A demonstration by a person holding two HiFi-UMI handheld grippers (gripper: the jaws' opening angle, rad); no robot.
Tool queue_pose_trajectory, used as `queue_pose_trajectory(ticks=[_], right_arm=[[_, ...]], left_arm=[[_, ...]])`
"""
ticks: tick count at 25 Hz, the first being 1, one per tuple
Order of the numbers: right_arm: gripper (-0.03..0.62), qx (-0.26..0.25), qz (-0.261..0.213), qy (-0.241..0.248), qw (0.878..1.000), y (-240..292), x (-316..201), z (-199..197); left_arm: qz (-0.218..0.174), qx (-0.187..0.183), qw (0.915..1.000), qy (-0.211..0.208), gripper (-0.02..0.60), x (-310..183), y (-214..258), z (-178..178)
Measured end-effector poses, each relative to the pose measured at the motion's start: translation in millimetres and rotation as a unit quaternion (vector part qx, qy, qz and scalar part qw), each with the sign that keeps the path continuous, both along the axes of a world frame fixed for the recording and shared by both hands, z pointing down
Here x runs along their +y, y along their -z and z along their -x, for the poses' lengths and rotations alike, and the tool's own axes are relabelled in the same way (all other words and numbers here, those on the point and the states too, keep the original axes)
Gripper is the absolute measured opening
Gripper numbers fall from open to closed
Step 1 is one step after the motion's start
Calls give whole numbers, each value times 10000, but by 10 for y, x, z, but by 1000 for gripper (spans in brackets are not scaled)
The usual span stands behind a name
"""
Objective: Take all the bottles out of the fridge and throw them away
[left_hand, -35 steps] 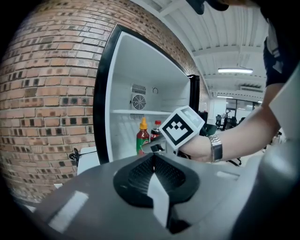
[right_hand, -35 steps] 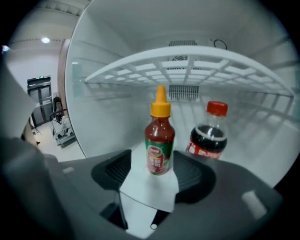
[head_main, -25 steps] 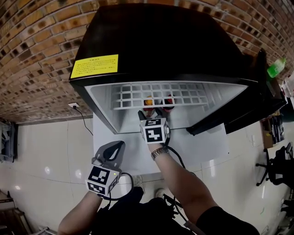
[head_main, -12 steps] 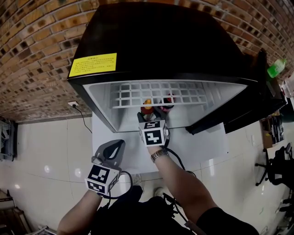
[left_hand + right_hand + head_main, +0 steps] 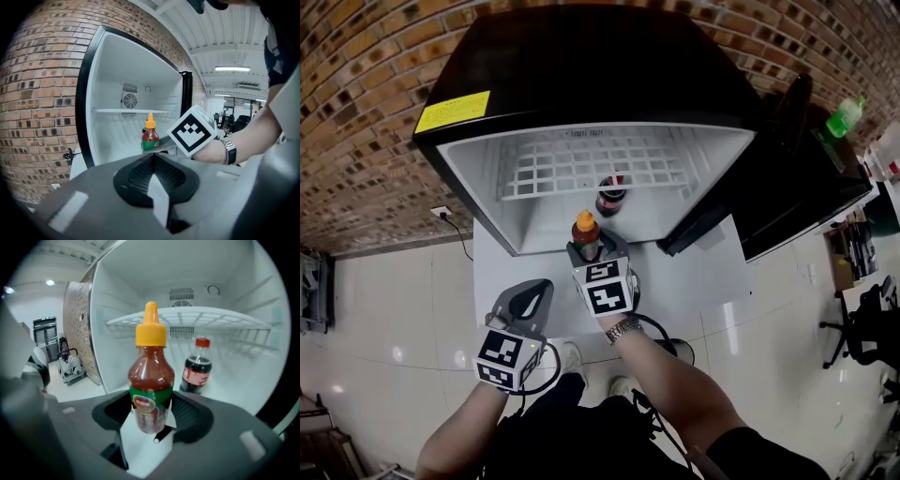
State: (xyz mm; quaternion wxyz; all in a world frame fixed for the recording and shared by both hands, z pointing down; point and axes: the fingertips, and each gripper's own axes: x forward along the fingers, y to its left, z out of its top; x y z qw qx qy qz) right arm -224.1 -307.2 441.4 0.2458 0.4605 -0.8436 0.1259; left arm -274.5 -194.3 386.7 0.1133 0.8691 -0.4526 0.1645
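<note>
A red sauce bottle [image 5: 584, 232] with an orange cap stands upright between the jaws of my right gripper [image 5: 586, 251], just in front of the open black fridge [image 5: 581, 66]. In the right gripper view the pads press on the sauce bottle [image 5: 150, 380] at its green label; the jaws have just been closing on it. A dark cola bottle [image 5: 610, 196] with a red cap stands on the fridge floor behind it, also seen as the cola bottle [image 5: 197, 371] to the right. My left gripper [image 5: 532, 292] hangs lower left, shut and empty.
A white wire shelf [image 5: 581, 169] spans the fridge above the cola bottle. The fridge door [image 5: 787, 178] stands open at the right. A green bottle [image 5: 844, 117] sits beyond the door. Brick wall behind, white tiled floor below, a wall socket [image 5: 442, 213] at the left.
My right gripper has drawn back out of the fridge toward me with the sauce bottle in it. The cola bottle stays inside. My left gripper has shifted slightly.
</note>
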Motion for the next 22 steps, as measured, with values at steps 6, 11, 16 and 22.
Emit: queue_pose_trajectory(ticks=[6,11,16,22], right_arm=[[267,-76,-75,76,9999,106,447,-394],[267,-62,-55,33,10000,127,895,-881],[267,77,-40,-16,10000,79,1359,-1385],[267,56,171,-317,9993,-133,1926,-2028]], left_arm=[[-53,-7,9999,-104,5,298,44,-453],[-96,37,9997,-212,5,587,78,-921],[-89,115,9993,-346,5,925,53,-1385],[73,152,9977,-657,5,1290,-130,-1978]])
